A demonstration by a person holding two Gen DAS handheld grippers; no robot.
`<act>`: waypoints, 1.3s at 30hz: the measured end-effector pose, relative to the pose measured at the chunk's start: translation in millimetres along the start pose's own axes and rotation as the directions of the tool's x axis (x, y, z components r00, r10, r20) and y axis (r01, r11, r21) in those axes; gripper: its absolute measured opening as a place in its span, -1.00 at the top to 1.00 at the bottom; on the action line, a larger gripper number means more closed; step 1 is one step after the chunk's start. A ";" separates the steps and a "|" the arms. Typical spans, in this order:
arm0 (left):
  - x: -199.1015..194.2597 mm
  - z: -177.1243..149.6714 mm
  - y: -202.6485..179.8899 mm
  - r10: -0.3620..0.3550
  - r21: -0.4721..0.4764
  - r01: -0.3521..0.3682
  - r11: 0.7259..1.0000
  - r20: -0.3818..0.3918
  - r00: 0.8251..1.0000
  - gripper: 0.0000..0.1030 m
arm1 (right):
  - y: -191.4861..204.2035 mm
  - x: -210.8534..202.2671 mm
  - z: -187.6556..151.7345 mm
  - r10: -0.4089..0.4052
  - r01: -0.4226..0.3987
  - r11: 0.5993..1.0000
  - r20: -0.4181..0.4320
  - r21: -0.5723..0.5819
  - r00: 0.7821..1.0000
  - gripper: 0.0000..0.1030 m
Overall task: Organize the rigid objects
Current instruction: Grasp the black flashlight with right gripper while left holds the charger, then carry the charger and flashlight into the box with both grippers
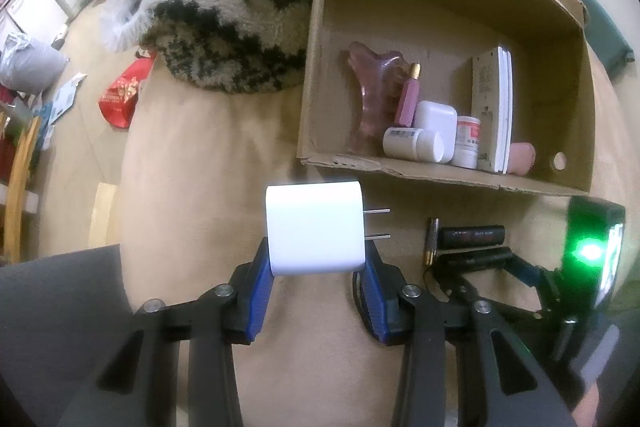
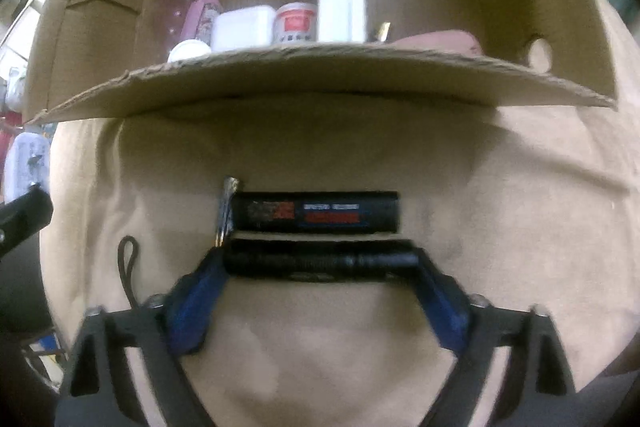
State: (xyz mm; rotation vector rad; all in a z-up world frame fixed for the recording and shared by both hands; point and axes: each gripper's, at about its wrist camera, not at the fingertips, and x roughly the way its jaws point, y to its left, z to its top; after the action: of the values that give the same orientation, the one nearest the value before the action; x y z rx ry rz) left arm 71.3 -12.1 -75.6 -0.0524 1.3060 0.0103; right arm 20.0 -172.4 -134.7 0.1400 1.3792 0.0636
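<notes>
My left gripper is shut on a white plug charger, its two prongs pointing right, held above the tan cushion in front of the cardboard box. My right gripper is shut on a black flashlight, gripping it end to end; it also shows in the left wrist view. A black labelled battery lies just beyond it, with a small brass-tipped cell at its left end. The box holds a pink comb, a pink bottle, a white earbud case, white jars and a remote.
A shaggy black-and-white throw lies left of the box. The cushion's left edge drops to a floor with a red bag and clutter. The box's front flap overhangs toward my right gripper. A black cord loop lies at the left.
</notes>
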 end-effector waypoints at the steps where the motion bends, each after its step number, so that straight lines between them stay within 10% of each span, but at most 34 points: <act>1: 0.0 0.2 -0.6 -0.001 0.001 0.001 1.000 0.000 1.000 0.27 | -2.5 -2.5 -1.3 0.019 -0.019 1.000 -0.001 0.005 1.000 -0.81; 16: -18.4 0.1 6.2 0.003 -0.019 -0.002 1.000 0.061 0.998 0.27 | -34.9 -103.9 -20.2 0.201 -0.205 0.979 0.131 0.021 0.971 -0.80; 39: -74.4 57.1 -26.4 -0.043 0.053 0.033 0.998 0.209 0.977 0.27 | -37.9 -230.3 79.5 0.312 -0.293 0.950 0.431 -0.113 0.847 -0.80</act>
State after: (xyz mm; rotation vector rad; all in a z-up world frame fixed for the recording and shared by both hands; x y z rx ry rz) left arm 107.9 -34.3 12.0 -0.0333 1.0933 -0.0479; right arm 52.7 -244.2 98.9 0.3173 0.8850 0.3086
